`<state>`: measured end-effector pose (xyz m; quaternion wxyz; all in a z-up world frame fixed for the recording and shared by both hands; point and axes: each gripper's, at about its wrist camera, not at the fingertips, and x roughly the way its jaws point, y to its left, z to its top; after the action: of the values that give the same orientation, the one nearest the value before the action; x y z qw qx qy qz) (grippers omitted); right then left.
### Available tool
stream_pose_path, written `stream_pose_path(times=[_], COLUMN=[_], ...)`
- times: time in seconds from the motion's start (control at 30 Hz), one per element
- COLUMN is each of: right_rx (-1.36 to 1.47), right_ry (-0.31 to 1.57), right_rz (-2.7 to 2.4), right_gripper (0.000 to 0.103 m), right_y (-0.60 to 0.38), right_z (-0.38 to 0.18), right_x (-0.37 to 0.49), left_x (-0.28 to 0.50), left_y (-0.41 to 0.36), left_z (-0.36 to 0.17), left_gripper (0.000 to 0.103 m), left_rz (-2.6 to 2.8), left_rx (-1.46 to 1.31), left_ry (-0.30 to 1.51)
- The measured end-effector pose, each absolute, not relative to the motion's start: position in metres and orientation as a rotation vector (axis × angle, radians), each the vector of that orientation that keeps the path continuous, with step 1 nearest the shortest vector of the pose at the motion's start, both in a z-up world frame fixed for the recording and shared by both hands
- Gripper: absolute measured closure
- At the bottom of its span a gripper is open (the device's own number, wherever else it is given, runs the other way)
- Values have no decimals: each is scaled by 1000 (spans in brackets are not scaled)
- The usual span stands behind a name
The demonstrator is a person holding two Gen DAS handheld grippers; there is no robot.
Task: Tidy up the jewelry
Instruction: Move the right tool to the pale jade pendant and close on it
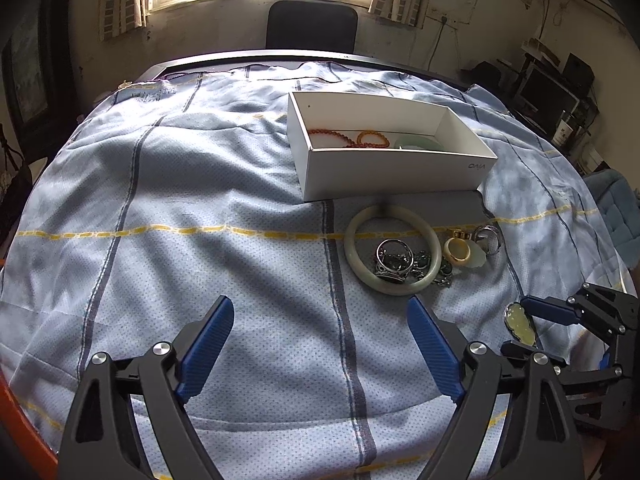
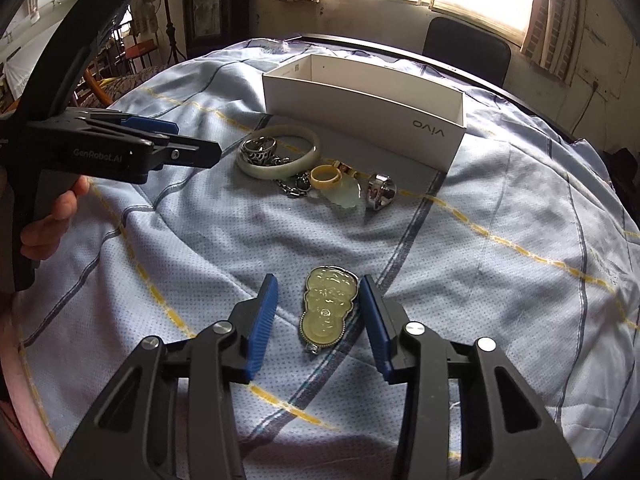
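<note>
Right gripper (image 2: 318,312) is down low over the cloth (image 2: 500,264), jaws spread partway, and the pale yellow pendant (image 2: 326,306) lies flat between the blue pads (image 2: 262,326) — neither pad touching it. From the left wrist view the same pendant (image 1: 520,326) shows at the far right, tucked between those fingers.

Left gripper (image 1: 320,344) hovers wide open over bare blue cloth (image 1: 200,216), holding nothing. In the right view it juts in from the left, a hand (image 2: 52,216) wrapped round its handle.

Further out, the loose pile: a pale jade bangle (image 1: 352,256) with a silver ring (image 1: 394,258) sitting inside its loop, a dark chain piece at its edge, then a yellow ring (image 2: 326,176), a light jade carving (image 2: 346,198) and a chunky steel ring (image 2: 382,194) just beside.

Behind them stands the white box (image 1: 396,172), open-topped, close to the bangle. Inside: red and orange bead strings (image 1: 360,138) and something pale green (image 1: 418,143).
</note>
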<state>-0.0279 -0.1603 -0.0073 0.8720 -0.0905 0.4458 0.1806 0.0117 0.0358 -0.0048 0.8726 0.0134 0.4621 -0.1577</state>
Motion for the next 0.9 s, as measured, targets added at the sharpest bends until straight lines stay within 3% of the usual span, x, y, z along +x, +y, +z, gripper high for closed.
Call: stream_pose_path(times=[0.27, 0.4, 0.9], right_rx=[-180, -207, -100], right_ry=[945, 939, 923], right_rz=[387, 385, 413], right_gripper=[63, 77, 78], right_y=[-162, -161, -174], right_z=[-7, -7, 5], right_x=[-29, -31, -28], left_x=[13, 13, 13], left_y=[38, 38, 31], left_z=[-5, -7, -4], left_gripper=[14, 14, 14], left_rz=[-326, -325, -327], left_rx=[25, 25, 61], left_ry=[968, 971, 935])
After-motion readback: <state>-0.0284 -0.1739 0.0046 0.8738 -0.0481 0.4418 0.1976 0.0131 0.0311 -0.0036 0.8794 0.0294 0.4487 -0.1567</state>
